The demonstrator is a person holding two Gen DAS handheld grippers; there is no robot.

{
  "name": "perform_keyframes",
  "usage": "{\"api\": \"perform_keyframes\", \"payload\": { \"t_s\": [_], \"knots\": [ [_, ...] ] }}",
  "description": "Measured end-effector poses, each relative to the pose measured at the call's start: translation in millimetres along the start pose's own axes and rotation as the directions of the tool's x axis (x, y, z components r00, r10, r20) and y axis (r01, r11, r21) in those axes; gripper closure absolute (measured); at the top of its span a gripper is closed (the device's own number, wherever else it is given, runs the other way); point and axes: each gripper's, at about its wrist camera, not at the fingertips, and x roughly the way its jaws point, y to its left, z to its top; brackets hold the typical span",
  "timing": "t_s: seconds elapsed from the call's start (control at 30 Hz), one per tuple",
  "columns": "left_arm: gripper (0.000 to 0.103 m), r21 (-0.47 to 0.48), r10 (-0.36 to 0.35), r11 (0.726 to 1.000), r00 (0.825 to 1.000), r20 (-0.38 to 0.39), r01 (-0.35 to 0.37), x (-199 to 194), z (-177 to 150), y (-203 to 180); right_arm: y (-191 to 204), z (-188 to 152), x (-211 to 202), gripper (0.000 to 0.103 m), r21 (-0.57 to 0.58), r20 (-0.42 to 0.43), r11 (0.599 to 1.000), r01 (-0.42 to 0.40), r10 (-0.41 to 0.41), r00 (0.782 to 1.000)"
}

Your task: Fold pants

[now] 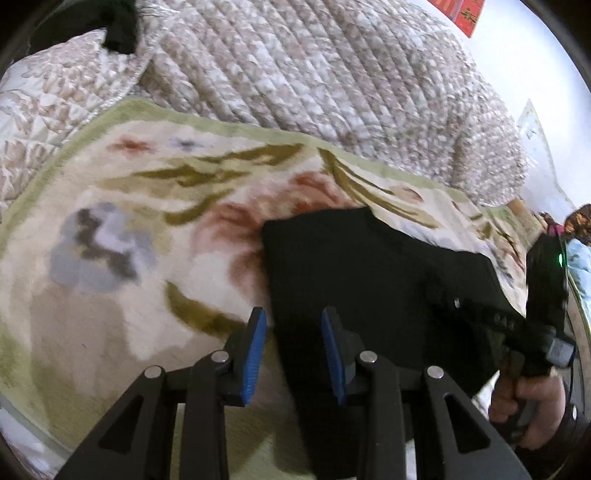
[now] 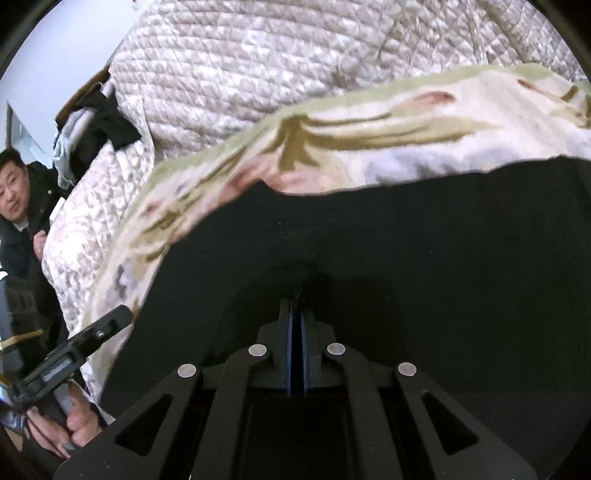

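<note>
Quilted bedding (image 1: 332, 74) in pale beige and white fills the background of both views, bunched up behind a cream floral blanket (image 1: 110, 229) with a green border that serves as the work surface. On that blanket lie the black pants (image 1: 369, 266), folded into a compact dark slab; in the left wrist view they sit right of centre with blanket showing on three sides, while in the right wrist view they fill most of the lower frame. Only the right wrist view shows a man in a dark jacket (image 2: 18, 206) at the far left, beside dark clothes (image 2: 107, 122) draped over a rail. Only the left wrist view shows a red object (image 1: 469, 14) against the white wall. The left gripper (image 1: 293, 325) hangs with its blue-padded jaws spread apart, holding nothing, its right finger over the near left edge of the pants. The right gripper (image 2: 297, 314) has its jaws pressed together with black fabric pinched between them. Each view catches the other tool at its edge, with the hand (image 1: 532, 410) gripping its handle.
</note>
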Motion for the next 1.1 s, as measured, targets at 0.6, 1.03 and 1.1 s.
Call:
{"api": "perform_keyframes", "payload": {
  "t_s": [0.6,1.03,1.1],
  "knots": [
    [0.069,0.168,0.049,0.985,0.999,-0.015,-0.046,-8.3,-47.1,-44.0,16.2,-48.1,-54.6,0.083,-0.165,0.021,0.981,0.102,-0.100,0.995],
    [0.069,0.136,0.051,0.990,0.996,-0.070,-0.041,2.2,7.1,-40.0,29.0,-38.7,-39.1,0.083,-0.212,-0.020,0.973,0.088,-0.094,0.995],
    [0.069,0.151,0.074,0.987,0.995,-0.068,-0.063,14.3,23.5,-39.3,38.4,-30.9,-34.5,0.083,-0.237,-0.011,0.968,0.078,-0.083,0.997]
  ]
}}
